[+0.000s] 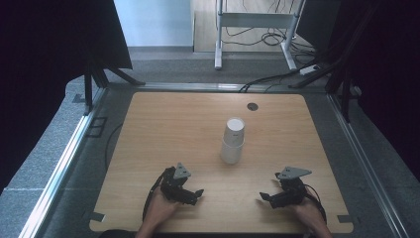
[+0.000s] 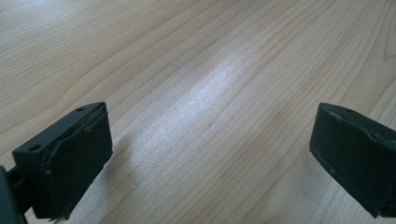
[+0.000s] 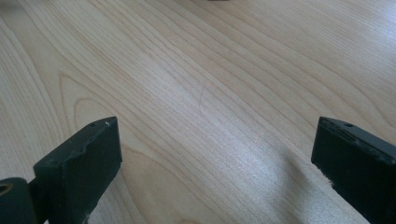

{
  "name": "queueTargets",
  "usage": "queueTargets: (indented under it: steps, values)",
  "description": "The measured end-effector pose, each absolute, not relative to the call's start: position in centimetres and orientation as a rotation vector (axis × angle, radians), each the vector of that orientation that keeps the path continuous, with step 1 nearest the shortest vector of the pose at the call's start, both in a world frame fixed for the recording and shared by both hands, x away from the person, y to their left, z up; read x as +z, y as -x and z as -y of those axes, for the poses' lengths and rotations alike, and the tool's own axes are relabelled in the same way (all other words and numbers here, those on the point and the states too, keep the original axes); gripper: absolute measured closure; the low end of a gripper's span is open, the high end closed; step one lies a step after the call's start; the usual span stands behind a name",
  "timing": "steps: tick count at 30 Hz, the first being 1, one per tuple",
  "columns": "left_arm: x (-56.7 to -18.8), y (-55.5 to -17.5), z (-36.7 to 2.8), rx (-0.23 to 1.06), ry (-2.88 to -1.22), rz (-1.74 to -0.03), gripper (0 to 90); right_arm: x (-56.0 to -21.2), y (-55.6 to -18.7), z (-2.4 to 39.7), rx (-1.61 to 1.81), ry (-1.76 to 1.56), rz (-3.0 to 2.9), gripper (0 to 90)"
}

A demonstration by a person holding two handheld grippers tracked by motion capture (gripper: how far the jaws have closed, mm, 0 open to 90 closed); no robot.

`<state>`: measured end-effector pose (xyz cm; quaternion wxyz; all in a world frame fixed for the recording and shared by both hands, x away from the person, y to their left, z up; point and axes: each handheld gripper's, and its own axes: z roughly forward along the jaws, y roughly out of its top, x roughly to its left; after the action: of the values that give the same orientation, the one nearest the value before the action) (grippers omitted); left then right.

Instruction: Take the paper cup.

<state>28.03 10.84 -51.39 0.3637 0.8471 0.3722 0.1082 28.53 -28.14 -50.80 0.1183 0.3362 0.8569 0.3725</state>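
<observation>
A white cup stack [image 1: 233,141] stands near the middle of the table [image 1: 148,148], a little toward the far side; it looks like two paper cups, mouth down, one set over the other, the top one leaning slightly to the right; nothing touches it, and both grippers are well apart from it, nearer the person's edge.

The left gripper [image 1: 194,195] sits low over the table at the near left, held in the left hand [image 1: 161,210], its tips pointing right toward the table's centre; a grey plate [image 1: 182,171] rides on top of it and a black cable loops along its left side. In the left gripper view its jaws stand wide apart, one at each lower corner, with nothing but bare wood grain and a pale sheen of light between them.

The right gripper [image 1: 267,197] mirrors it at the near right, held in the right hand [image 1: 309,215], tips pointing left toward the other gripper; it too carries a grey plate. In the right gripper view its jaws are likewise spread wide with bare wood between them; they grip nothing.

The two grippers face each other across a gap of bare table, roughly level with one another, the stack beyond that gap.

Farther back a small dark round hole [image 1: 252,106] sits in the tabletop near the far edge; beyond the table, grey floor, white frame legs [image 1: 218,39] and loose cables [image 1: 267,39]; black curtains close in on both sides.
</observation>
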Motion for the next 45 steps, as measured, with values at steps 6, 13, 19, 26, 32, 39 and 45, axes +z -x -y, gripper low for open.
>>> queueTargets:
  steps: [6, 13, 19, 26, 32, 39, 45]
  values:
    - [-51.3, -28.1, -10.9, 0.284, -2.162, -0.968, 0.0, -50.7, -28.5, 28.1, 1.099, -0.979, -2.498, 1.7]
    - [-51.3, -28.1, -10.7, 0.282, -2.148, -0.982, 0.0, -50.7, -28.5, 28.0, 1.094, -0.968, -2.498, 1.6]
    - [-51.3, -28.1, -10.6, 0.277, -2.140, -0.979, 0.0, -50.7, -28.5, 28.0, 1.094, -0.963, -2.506, 1.6]
    - [-51.3, -28.2, -10.6, 0.280, -2.140, -0.969, 0.0, -50.4, -28.5, 28.0, 1.101, -0.960, -2.509, 1.5]
    - [-51.0, -28.3, -10.8, 0.289, -2.156, -0.979, 0.0, -49.9, -28.6, 27.9, 1.119, -0.953, -2.508, 1.4]
    - [-50.5, -28.5, -10.8, 0.308, -2.168, -0.975, 0.0, -49.2, -28.8, 27.7, 1.135, -0.962, -2.498, 1.7]
    - [-49.9, -28.7, -10.5, 0.327, -2.181, -0.962, 0.0, -48.7, -29.0, 27.5, 1.130, -0.957, -2.510, 2.2]
